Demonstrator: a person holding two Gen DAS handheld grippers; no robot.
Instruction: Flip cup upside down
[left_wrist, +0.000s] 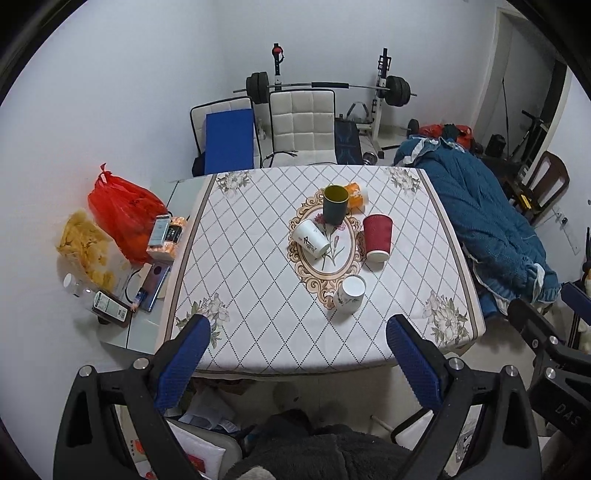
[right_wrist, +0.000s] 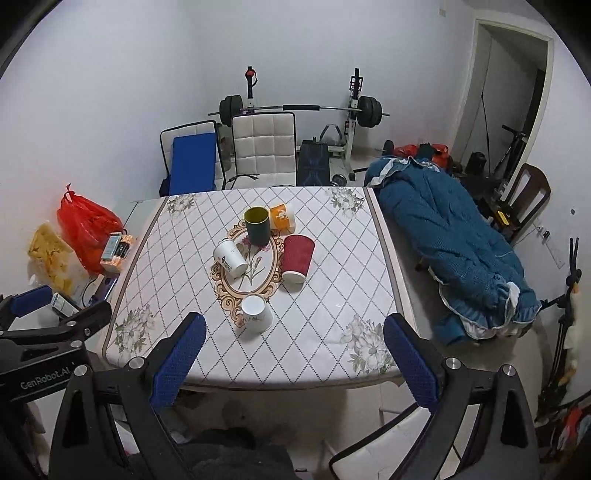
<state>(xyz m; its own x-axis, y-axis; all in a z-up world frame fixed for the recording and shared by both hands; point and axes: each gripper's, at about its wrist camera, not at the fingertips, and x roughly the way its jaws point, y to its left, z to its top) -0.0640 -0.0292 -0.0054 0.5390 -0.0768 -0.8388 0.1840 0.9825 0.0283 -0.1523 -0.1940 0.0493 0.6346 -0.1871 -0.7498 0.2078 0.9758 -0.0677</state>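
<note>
Several cups stand on the patterned tablecloth (left_wrist: 258, 280). A dark green cup (left_wrist: 335, 205) stands upright, mouth up. A red paper cup (left_wrist: 377, 238) stands mouth down. A white paper cup (left_wrist: 310, 238) lies tilted on its side. A white floral mug (left_wrist: 350, 293) stands near the front with a flat white top; they also show in the right wrist view: the green cup (right_wrist: 257, 226), the red cup (right_wrist: 297, 258), the white cup (right_wrist: 229, 257), the mug (right_wrist: 255, 313). My left gripper (left_wrist: 297, 325) and right gripper (right_wrist: 293, 323) are open, empty, above the table's near edge.
An orange packet (left_wrist: 356, 195) lies behind the green cup. A red bag (left_wrist: 122, 214), snacks and bottles sit on a side surface at left. A blue quilt (left_wrist: 480, 221) lies at right. Two chairs (left_wrist: 303, 125) and a barbell rack stand behind the table.
</note>
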